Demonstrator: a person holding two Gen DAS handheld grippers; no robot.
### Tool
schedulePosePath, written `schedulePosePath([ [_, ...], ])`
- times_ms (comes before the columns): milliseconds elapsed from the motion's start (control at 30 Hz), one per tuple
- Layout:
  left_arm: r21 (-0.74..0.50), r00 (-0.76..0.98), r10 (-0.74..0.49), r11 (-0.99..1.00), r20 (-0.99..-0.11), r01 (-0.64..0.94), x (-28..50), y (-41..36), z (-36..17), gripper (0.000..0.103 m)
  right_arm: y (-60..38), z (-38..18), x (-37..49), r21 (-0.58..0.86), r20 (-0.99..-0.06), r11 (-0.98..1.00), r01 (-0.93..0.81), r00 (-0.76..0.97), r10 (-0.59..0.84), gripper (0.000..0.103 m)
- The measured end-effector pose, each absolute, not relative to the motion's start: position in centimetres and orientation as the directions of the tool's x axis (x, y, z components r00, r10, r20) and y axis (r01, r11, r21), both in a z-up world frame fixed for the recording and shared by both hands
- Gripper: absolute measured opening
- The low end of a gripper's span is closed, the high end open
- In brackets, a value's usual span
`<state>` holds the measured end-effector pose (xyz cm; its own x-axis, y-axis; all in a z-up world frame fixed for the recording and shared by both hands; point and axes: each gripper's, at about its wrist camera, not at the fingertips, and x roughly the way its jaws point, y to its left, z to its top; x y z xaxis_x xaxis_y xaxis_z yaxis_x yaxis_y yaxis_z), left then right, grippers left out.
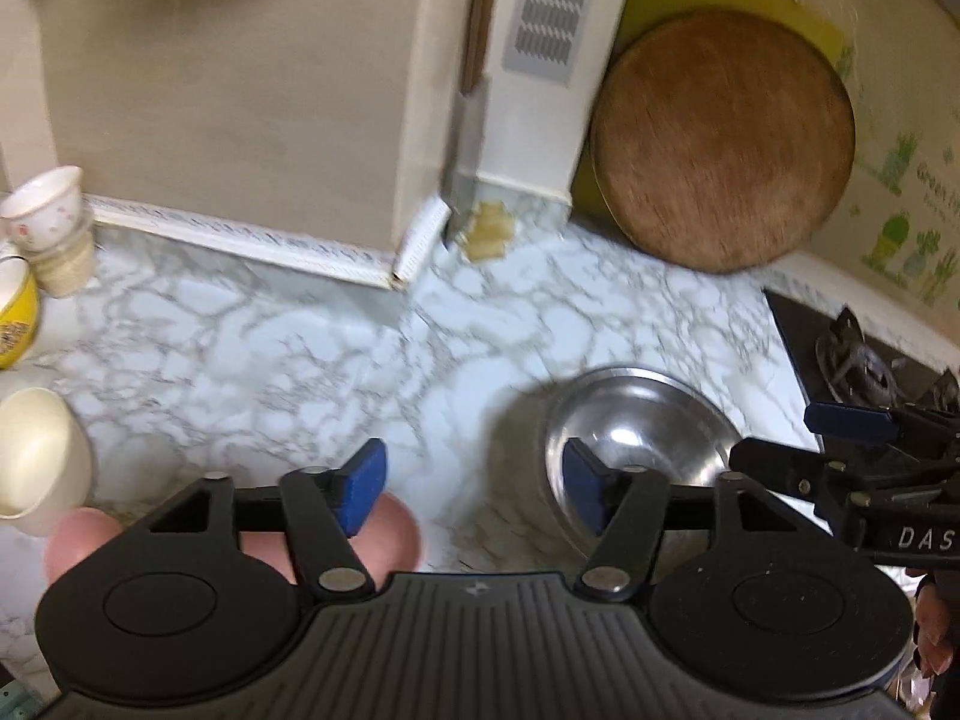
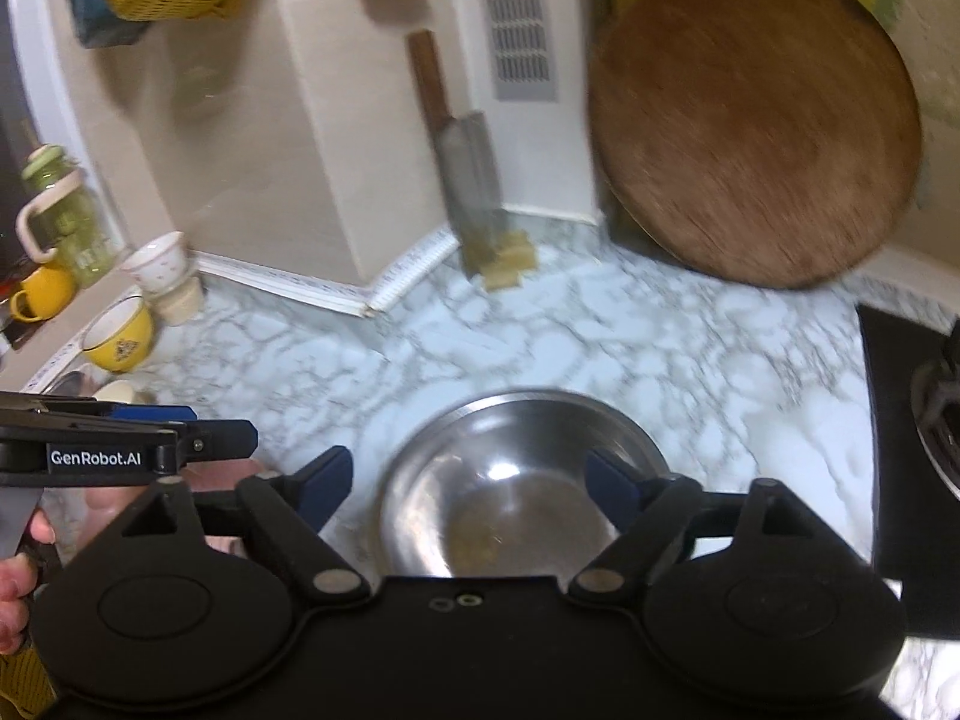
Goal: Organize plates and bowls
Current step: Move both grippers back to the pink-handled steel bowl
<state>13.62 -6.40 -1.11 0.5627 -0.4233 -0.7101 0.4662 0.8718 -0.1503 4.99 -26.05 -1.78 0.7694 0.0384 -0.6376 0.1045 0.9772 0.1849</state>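
Note:
A steel bowl stands upright on the marble counter. My right gripper hovers over it, open, with a blue pad to either side of the bowl and nothing pressed between them. My left gripper is open too, just left of the bowl, with only counter between its pads. A pink rounded dish lies beneath its left finger, mostly hidden. Each gripper shows at the edge of the other's view: the right gripper and the left gripper.
At the left are a cream cup, a yellow bowl and stacked white cups. A round wooden board and a cleaver lean on the back wall. A gas stove borders the counter's right side.

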Motion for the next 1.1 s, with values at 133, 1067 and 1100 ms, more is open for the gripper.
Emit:
schedulePosePath([
  [133, -0.143, 0.618, -0.409, 0.890, -0.671, 0.434, 13.5, -4.0, 0.3, 0.076, -24.3, -0.4, 5.6, 0.166, -0.603, 0.986, 0.024, 0.793, 0.082, 0.099],
  [1067, -0.082, 0.763, -0.025, 0.996, -0.646, -0.037, 17.0, 15.0, 3.9, 0.080, -5.9, 4.6, 18.0, 0.170, -0.606, 0.910, -0.378, 0.688, 0.399, 0.103],
  [1100, -0.079, 0.762, -0.007, 0.995, -0.647, -0.058, 17.1, 15.7, 3.8, 0.080, -5.1, 4.7, 18.4, 0.164, -0.607, 0.906, -0.389, 0.684, 0.404, 0.103],
])
